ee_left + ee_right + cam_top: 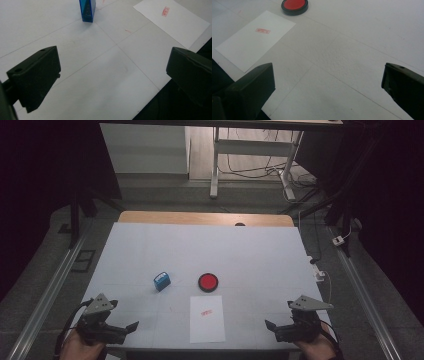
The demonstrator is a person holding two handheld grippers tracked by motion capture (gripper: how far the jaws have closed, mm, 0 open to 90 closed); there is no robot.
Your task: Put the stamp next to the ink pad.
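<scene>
**Both grippers parked, the stamp waiting to be picked up**

From the high view, take the sheet of paper (pixel 207 318) as the landmark: it lies at the near edge of the tabletop (pixel 150 250) and already carries a small red stamp mark (pixel 206 312) in its upper half. The blue stamp (pixel 161 281) stands beyond the paper's far left corner, a little apart from it, and the round red ink pad (pixel 208 282) sits just beyond the paper's far edge. The left gripper (pixel 129 327) rests well to the left of the paper, the right gripper (pixel 270 325) well to its right, both released and holding nothing.

In the left gripper view, the jaws stand wide apart over bare tabletop. The stamp (pixel 87 10) is upright at the top edge, left of the paper (pixel 172 20), so the left gripper looks the natural one to fetch it. I'd say the clean way is to come at the stamp level, centre it between the jaws, and close on its two flat sides low enough that it won't tip.

In the right gripper view, the jaws are likewise spread. The ink pad (pixel 294 6) lies just past the paper's (pixel 254 40) far corner, the printed mark (pixel 262 31) facing up. This gripper could usefully pin a bare corner of the paper, clear of the mark, so the sheet doesn't slide or lift with the stamp.
</scene>
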